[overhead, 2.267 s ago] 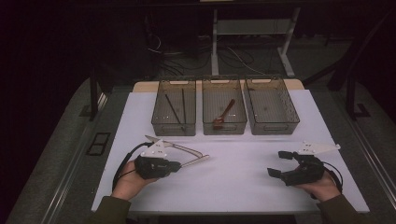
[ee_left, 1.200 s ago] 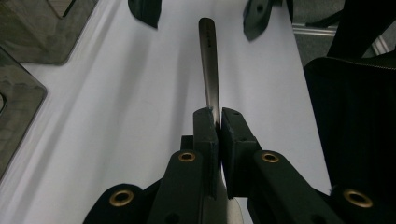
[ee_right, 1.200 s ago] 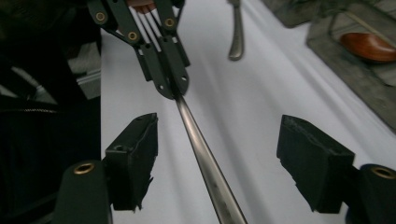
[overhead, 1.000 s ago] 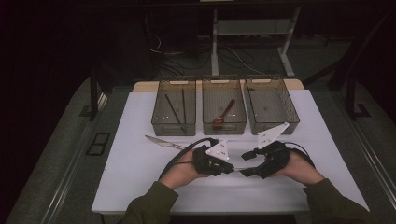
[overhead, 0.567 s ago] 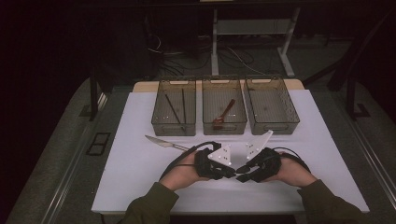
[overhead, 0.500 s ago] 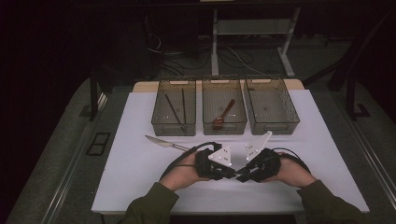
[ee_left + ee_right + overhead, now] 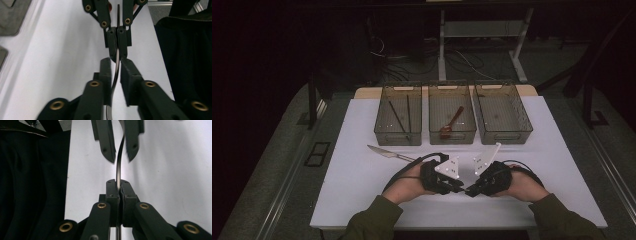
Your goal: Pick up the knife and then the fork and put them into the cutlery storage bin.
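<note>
Two grippers share your thin curved metal utensil (image 7: 119,157): right gripper (image 7: 118,185) clenched on it, left gripper (image 7: 115,71) just loosening; tug early and it twists free.

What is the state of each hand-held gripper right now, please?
Left hand-held gripper: jaws just opened slightly; the thin metal utensil runs between them, pads not pressing.
Right hand-held gripper: jaws just closed, shut on the thin metal utensil.

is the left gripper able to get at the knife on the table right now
Probably yes: the knife lies bare beside the left gripper. Its jaws have just been opening around the utensil that the right gripper clamps, so it must back off first.
</note>
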A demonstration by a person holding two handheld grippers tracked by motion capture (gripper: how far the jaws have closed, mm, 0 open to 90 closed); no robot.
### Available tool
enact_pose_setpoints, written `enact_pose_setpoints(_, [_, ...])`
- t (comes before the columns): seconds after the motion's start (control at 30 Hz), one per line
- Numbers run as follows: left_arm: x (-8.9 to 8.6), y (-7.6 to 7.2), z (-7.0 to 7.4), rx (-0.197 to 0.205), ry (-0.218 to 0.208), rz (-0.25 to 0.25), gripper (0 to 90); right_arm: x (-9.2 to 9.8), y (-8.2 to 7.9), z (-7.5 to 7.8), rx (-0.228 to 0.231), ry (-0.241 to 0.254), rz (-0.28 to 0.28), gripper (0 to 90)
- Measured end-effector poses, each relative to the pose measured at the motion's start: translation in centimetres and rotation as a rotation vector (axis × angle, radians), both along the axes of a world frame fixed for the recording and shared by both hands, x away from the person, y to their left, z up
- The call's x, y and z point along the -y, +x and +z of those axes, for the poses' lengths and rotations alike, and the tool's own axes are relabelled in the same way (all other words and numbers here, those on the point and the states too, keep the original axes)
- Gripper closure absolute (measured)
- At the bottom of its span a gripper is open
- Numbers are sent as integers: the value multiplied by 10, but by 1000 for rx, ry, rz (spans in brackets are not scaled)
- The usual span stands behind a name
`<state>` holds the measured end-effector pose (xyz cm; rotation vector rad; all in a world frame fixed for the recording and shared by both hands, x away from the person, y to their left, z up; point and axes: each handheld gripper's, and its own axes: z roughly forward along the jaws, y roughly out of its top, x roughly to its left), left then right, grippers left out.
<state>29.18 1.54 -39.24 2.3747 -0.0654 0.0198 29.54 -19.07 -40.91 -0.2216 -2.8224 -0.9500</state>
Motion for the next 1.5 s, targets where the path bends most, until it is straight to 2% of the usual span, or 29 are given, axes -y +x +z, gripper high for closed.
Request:
enact_pose_setpoints(0.07, [-5,1,1,-21,-32,33,704,2,1,0,-9,4,-14,872])
enact_pose_setpoints(0.13, [-12,4,2,-16,-60,67,637,5,5,-1,36,-5,-12,872])
enact_pose_setpoints(0.23, [-24,6,3,-46,-98,140,567,10,6,-1,33,-8,-50,871])
enact_pose_setpoints(0.27, [-28,7,3,-53,-111,161,544,12,7,-2,45,-11,-60,871])
enact_pose_setpoints(0.43, [-49,10,2,-44,-157,272,466,25,10,-4,52,-22,-123,871])
enact_pose_setpoints(0.53, [-62,10,2,-33,-187,313,439,35,12,-2,54,-19,-164,871])
enact_pose_setpoints(0.83, [-100,4,-6,-35,-234,459,362,66,19,8,61,16,-315,871])
enact_pose_setpoints(0.87, [-105,3,-8,-33,-235,474,350,67,18,9,41,33,-351,871])
enact_pose_setpoints(0.9, [-109,2,-10,-31,-237,492,338,70,19,10,47,39,-366,871])
enact_pose_setpoints(1.13, [-136,-8,-25,-57,-266,601,193,85,25,19,70,82,-453,870])
enact_pose_setpoints(1.23, [-143,-11,-29,-64,-282,637,129,90,27,23,74,99,-495,871])
enact_pose_setpoints(1.37, [-146,-12,-34,-65,-270,671,22,96,31,28,85,114,-531,871])
enact_pose_setpoints(1.5, [-147,-13,-36,-64,-260,677,0,102,36,36,98,124,-575,870])
